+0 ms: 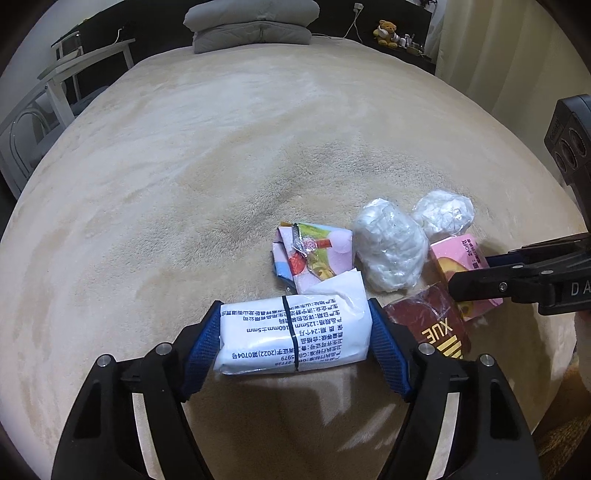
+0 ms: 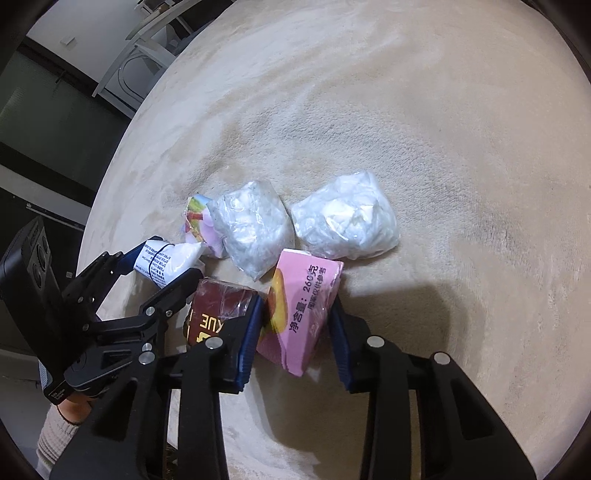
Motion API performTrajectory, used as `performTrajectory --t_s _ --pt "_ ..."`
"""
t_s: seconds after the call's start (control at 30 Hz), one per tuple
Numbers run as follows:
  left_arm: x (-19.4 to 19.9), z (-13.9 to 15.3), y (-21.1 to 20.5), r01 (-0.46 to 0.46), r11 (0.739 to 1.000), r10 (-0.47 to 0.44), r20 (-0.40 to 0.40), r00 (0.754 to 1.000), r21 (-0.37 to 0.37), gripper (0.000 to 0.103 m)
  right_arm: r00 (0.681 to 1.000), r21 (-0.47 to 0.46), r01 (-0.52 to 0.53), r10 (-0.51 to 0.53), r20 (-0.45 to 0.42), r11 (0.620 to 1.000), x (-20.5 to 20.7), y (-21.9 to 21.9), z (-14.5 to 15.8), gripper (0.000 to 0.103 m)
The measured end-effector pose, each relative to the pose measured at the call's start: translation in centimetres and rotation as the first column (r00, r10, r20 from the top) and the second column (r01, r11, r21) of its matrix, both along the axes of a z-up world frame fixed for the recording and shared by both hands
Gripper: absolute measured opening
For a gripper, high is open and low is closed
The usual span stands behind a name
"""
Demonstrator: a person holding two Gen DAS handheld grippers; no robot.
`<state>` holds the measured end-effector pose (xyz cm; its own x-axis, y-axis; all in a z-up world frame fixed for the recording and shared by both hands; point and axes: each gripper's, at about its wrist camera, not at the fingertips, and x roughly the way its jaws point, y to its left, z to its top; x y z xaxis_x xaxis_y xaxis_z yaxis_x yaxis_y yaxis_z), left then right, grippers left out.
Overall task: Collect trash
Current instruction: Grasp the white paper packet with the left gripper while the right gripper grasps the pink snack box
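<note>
My left gripper (image 1: 295,325) is shut on a white tissue pack (image 1: 295,336) with black print, held just over the beige bed cover; it also shows in the right wrist view (image 2: 166,264). My right gripper (image 2: 297,314) is shut on a pink carton (image 2: 301,310), also seen in the left wrist view (image 1: 458,258). A dark red box (image 2: 218,306) lies between the two grippers. Two crumpled clear plastic bags (image 2: 253,229) (image 2: 347,221) and a colourful flattened wrapper (image 1: 312,254) lie just beyond.
The beige bed cover (image 1: 221,147) stretches far ahead. Grey folded pillows (image 1: 251,26) sit at its far end. A white chair frame (image 1: 62,85) stands off the left edge. A teddy bear (image 1: 386,33) sits on a far shelf.
</note>
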<state>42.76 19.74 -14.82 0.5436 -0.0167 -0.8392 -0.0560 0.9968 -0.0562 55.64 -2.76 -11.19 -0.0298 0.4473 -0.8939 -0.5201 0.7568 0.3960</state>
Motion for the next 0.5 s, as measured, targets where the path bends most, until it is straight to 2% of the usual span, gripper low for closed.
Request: performTrajectory --t_s 0.3,0.5 --pt "-1.9 1.5 -0.2 -0.025 1.0 0.026 0.032 0.999 -0.015 0.073 0.996 -0.003 -0.017 0.018 0.089 1.0 -2.3 -0.7 2.4 0.025" --pt "-3.8 3.2 -0.9 -0.038 0.998 0.041 0.067 0.997 -0.048 0.073 0.99 -0.011 -0.017 0.019 0.139 1.0 -4.3 -2.0 4.1 0.023"
